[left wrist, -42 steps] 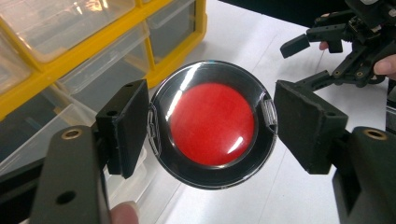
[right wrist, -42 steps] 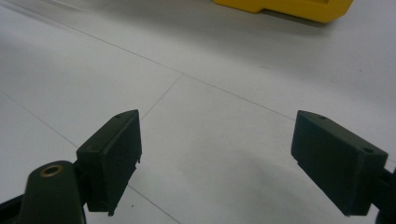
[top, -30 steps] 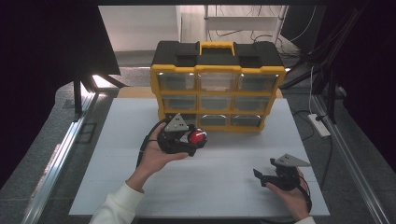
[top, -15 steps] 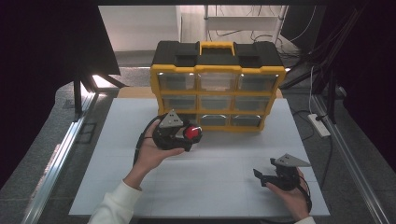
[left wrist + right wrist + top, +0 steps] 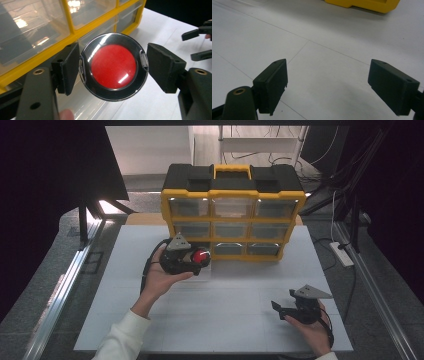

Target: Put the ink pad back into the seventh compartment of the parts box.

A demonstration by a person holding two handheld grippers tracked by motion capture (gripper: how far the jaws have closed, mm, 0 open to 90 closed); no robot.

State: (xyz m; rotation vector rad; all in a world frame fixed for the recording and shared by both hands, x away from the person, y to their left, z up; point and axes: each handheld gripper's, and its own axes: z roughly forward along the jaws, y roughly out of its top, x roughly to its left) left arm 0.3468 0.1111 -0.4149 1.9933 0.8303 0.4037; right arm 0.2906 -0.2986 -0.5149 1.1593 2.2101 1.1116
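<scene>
A white table [image 5: 215, 315], scored with thin grid lines, stands in a dim room; dark curtains hang to either side, a metal rail [image 5: 65, 285] runs along the table's left edge, and cables and a white power strip [image 5: 342, 254] lie on the grey floor at the right. At the back of the table sits a yellow-and-black organizer cabinet [image 5: 233, 210] with a yellow carry handle and three rows of clear drawers.

At the left, a person in a white sleeve [image 5: 122, 337] holds the left gripper [image 5: 200, 259] just in front of the cabinet's bottom-left drawer. Its jaws are clamped on a small round container [image 5: 113, 66]: a glossy red disc under a clear lid, ringed in black, with a small ribbed tab on each side. In the left gripper view the container sits squarely between the two black pads [image 5: 70, 67], one pad pressing each tab, its lid facing the camera. It is held off the table, near the lowest drawers, though whether it touches the cabinet cannot be told. A fingertip [image 5: 66, 115] shows at the bottom of that view.

At the right, near the table's front edge and well apart from the cabinet, the other hand rests on the table with the right gripper [image 5: 278, 309]. Its jaws stand wide apart with nothing between them, the bare white tabletop showing between its pads [image 5: 273, 85].
</scene>
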